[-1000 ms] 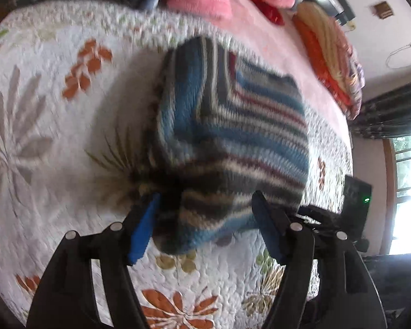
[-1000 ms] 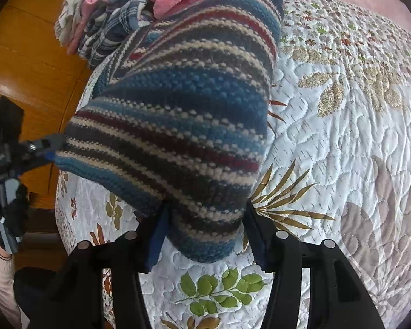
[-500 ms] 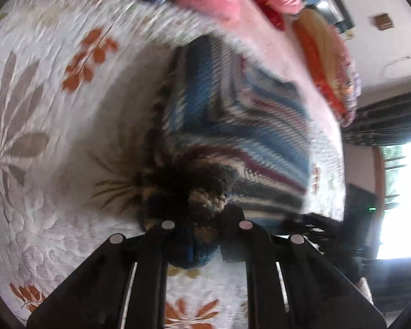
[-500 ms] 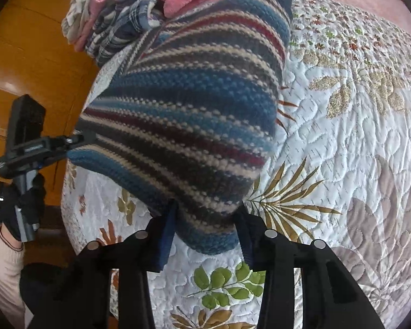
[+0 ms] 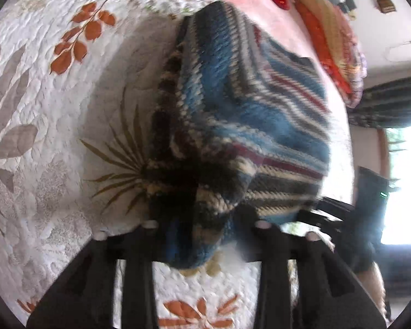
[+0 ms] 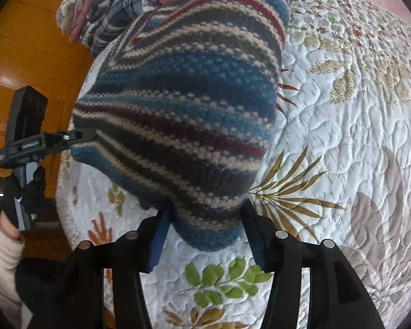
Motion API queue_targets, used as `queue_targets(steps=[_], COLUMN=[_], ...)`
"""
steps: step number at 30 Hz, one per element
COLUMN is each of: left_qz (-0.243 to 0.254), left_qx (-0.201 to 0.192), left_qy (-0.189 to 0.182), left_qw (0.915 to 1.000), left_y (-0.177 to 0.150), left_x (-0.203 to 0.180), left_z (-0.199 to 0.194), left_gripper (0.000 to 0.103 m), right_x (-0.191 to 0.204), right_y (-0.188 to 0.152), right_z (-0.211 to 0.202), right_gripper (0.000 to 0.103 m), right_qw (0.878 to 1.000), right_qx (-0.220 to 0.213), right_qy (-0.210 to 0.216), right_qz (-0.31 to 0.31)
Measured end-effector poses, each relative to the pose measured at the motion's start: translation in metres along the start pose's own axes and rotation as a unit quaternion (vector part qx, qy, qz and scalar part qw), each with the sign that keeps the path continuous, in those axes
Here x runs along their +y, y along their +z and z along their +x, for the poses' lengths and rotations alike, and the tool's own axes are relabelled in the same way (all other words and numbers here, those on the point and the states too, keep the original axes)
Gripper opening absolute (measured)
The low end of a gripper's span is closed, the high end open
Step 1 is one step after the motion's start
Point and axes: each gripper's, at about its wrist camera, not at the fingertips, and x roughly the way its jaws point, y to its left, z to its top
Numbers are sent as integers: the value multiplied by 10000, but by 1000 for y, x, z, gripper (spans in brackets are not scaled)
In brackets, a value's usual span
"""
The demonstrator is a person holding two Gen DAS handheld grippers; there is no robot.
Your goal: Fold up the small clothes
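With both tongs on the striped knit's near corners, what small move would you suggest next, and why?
Probably carry both corners forward together, laying the near edge over the far half. The left tongs and right tongs each pinch a near corner of the striped knit, which is raised off the quilt while its far part appears to lie flat.

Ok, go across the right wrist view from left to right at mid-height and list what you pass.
Wooden panelling → left gripper held in a gloved hand → striped knit garment → gold palm-leaf print → white quilted bedspread.
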Motion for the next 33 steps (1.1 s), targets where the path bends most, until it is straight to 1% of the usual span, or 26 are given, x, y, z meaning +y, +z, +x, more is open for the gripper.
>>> queue_targets(steps=[1,2,3,5,7,9,11,12,14,16,18,20,21,23,25,26,27,30,31,33], left_qz=[83,110,79,-174,-381,-394,-336,-323,-340,-372,-391,-312,-90,168,169,143,111,50,0,-73], left_qx=[-110,-220,-348,-648,-756,-776,-713,-700,-718,-856,-973,-1060,-1212,-1471,-1669,-1693,-1657,-1344,-1249,-1231], left_qy=[-39,-106,-214,-318,-336,-210,141,221,238,201,18,2,105,225,273,300,349,669,704,662], left_qw=[9999,9996,9991,9972,9958,9960,9968,9968,9966,9954,9945,9939,9925,9887,9854,9850,9855,9887,9897,9902], left_y=[3,7,9,19,33,47,61,65,69,75,79,83,83,84,83,83,83,78,76,74], left_x=[-1,0,4,10,14,9,1,-1,5,5,4,-1,-7,-15,-11,-7,-3,13,18,22], left_z=[-8,-17,-26,-38,-35,-23,-3,5,13,19,22,24,18,5,-9,-11,-10,9,18,23], left_gripper=[42,47,51,53,53,55,56,56,55,49,17,11,9,8,7,7,7,7,7,8], right_x=[0,-1,-1,-2,-1,-1,0,-1,-2,-3,-5,-6,-6,-6,-6,-6,-5,-2,-2,-2], right_y=[1,2,3,6,7,7,5,5,5,4,4,3,3,4,4,5,5,4,3,4], right_z=[-4,-8,-9,-11,-9,-6,-2,-1,2,5,8,10,10,8,7,7,6,8,9,10], right_gripper=[57,59,63,64,64,64,64,64,64,64,64,64,64,64,64,64,64,64,64,64], right_qw=[10000,9999,9997,9995,9997,9998,9999,10000,10000,10000,10000,10000,10000,10000,10000,10000,10000,10000,10000,10000], right_qx=[-21,-54,-67,-109,-98,-69,-30,-19,-6,2,6,9,7,1,-14,-27,-36,-28,-25,-25], right_qy=[56,157,234,276,232,172,114,87,36,50,60,49,49,48,43,49,56,6,-3,5], right_qz=[-12,-11,6,55,35,26,28,26,19,45,72,74,74,68,58,49,43,8,9,25])
